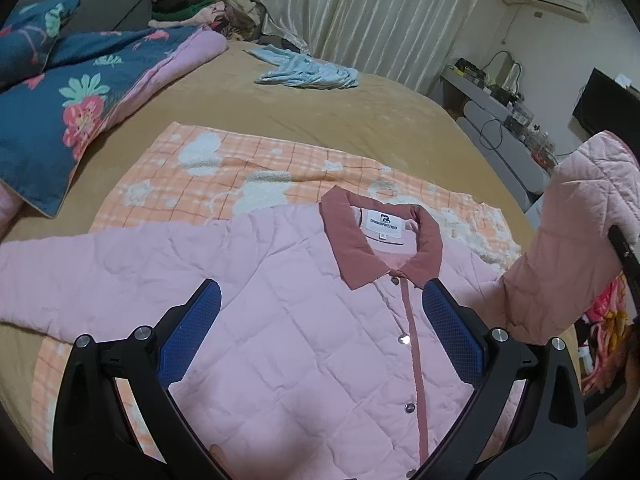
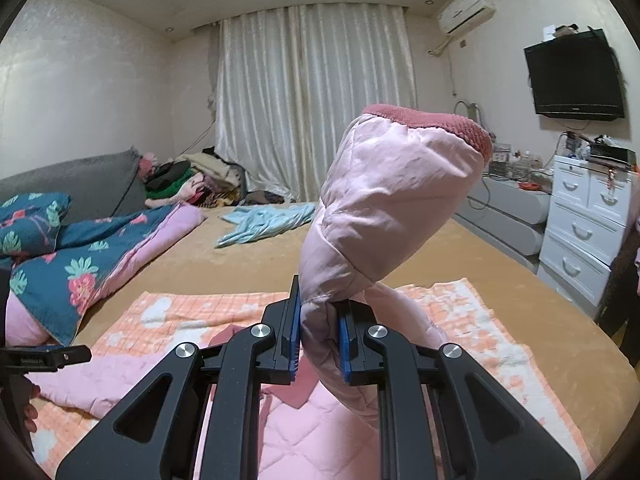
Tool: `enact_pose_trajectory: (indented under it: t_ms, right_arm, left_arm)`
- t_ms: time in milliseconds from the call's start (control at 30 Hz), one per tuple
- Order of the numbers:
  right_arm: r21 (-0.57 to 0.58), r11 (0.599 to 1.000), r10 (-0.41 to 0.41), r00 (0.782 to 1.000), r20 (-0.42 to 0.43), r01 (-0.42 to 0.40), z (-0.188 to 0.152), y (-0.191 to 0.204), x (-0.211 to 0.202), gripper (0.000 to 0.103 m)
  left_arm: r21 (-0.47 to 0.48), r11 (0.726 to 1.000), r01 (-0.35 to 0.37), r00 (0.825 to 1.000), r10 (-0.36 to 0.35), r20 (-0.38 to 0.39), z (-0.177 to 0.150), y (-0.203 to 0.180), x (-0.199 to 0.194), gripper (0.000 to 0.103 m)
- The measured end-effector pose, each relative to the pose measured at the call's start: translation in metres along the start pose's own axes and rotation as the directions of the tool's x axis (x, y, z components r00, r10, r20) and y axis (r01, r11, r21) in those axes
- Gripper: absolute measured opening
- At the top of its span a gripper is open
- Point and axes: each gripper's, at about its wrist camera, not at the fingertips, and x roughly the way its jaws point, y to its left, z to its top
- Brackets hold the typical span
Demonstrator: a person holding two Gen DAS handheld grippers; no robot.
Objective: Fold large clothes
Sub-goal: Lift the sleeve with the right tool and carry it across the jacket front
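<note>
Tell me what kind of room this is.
A bedroom in a home, most likely: a wide bed with a floral quilt, curtains at the window, a white dresser and a wall TV.

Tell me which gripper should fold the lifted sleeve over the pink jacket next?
Probably the right gripper. It is shut on the sleeve, holding it up above the pink quilted jacket. The left gripper is open and empty over the jacket's front.

A pale pink quilted jacket with a dusty-rose collar lay on an orange-and-white checked blanket; the bedsheet was tan.
</note>
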Motion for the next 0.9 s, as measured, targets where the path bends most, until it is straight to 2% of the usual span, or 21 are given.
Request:
enact_pose_trajectory:
  t_ms: [200, 400, 667, 900]
  right_arm:
    - [-0.040, 0.998, 0.038, 0.999, -0.034, -0.039, -0.012, 0.023, 0.013, 0.014]
    - [-0.081, 0.994, 0.068, 0.994, -0.081, -0.075, -0.030, 0.051, 0.031, 0.014]
    - [-0.141, 0.984, 0.087, 0.985, -0.147, -0.108, -0.061, 0.084, 0.054, 0.014]
    - [-0.206, 0.968, 0.098, 0.973, -0.208, -0.141, -0.089, 0.109, 0.071, 0.014]
  left_arm:
    - [-0.034, 0.999, 0.026, 1.000, -0.026, -0.005, -0.007, 0.018, 0.000, 0.095]
    - [-0.080, 0.993, 0.083, 0.996, -0.086, -0.030, -0.016, 0.039, 0.007, 0.095]
    - [-0.159, 0.969, 0.189, 0.980, -0.196, -0.029, -0.027, 0.064, 0.014, 0.094]
    - [-0.207, 0.950, 0.235, 0.968, -0.248, -0.040, -0.036, 0.075, 0.026, 0.094]
